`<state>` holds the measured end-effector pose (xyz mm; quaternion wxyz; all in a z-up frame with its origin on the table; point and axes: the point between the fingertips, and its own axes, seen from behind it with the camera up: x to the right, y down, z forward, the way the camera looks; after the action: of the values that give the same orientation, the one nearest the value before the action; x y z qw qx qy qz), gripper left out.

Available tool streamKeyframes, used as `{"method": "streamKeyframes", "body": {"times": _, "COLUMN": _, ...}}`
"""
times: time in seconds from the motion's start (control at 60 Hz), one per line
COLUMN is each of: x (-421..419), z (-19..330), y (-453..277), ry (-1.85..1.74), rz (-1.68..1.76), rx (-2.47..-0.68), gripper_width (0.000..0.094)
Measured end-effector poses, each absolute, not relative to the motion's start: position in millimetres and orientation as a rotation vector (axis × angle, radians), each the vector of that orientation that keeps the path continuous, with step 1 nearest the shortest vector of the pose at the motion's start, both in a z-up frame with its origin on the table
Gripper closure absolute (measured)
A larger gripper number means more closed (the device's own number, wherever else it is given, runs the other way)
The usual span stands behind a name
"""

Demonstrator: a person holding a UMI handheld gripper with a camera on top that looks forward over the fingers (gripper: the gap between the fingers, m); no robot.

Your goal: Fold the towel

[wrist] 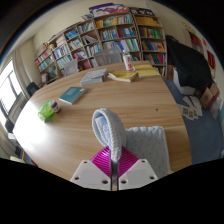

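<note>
Where the claw (116, 165) pinches the towel (128, 143), its lower folds are hidden.

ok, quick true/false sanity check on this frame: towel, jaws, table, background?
1. The gripper is shut on the towel. True: the jaws pinch a raised fold.
2. The towel lies on the floor. False: it lies on the wooden table.
3. Bookshelves stand beyond the table. True.
4. Nothing but the towel is on the table. False: books and a green object lie on it.
</note>
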<state>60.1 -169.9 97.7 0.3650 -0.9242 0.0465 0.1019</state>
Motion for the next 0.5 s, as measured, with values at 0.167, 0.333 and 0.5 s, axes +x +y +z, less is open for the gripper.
{"method": "streamKeyframes", "body": {"times": 0.167, "x": 163, "z": 55, "y": -181, "ry": 0.282, "rz": 0.125, "rx": -2.457, "gripper_width": 0.0857}}
{"method": "streamKeyframes", "body": {"times": 0.333, "x": 194, "z": 6, "y": -185, "ry": 0.27, "rz": 0.046, "rx": -2.504, "gripper_width": 0.0854}}
{"method": "streamKeyframes", "body": {"times": 0.5, "x": 203, "z": 14, "y": -186, "ry": 0.217, "rz": -0.063, "rx": -2.491, "gripper_width": 0.0601}}
